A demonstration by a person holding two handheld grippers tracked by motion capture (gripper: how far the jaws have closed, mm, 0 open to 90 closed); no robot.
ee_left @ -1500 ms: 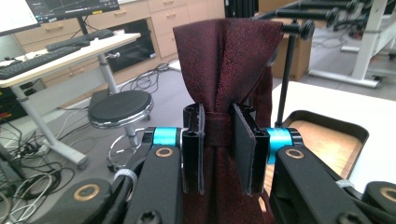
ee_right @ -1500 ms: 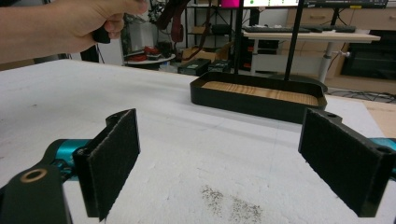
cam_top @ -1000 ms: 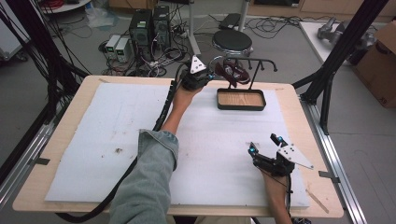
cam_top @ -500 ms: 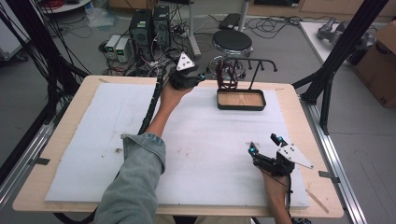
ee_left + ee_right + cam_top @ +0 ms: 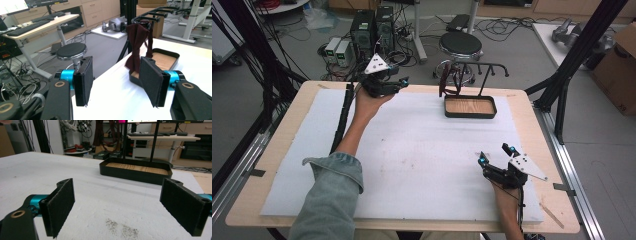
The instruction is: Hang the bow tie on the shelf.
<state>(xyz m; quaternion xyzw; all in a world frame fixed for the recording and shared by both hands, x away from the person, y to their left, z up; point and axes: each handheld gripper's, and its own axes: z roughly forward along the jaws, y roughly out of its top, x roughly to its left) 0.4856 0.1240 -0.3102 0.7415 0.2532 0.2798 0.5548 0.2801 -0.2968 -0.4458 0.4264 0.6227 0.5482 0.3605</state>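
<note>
Grippers apart, both empty

Tabletop [image 5: 422,150] carries a white foam sheet, with a dark tray [image 5: 470,106] near its far edge. A rack rises from the tray, and a dark red cloth [image 5: 136,40] hangs from its arm. Left gripper [image 5: 388,86] is held up near the far left edge, well apart from the tray; its fingers [image 5: 83,80] stand released, nothing between them. Right gripper [image 5: 496,154] rests near the front right, fingers [image 5: 60,205] likewise spread and empty, pointing toward the tray. No readable writing or labels show on any of these things.
</note>
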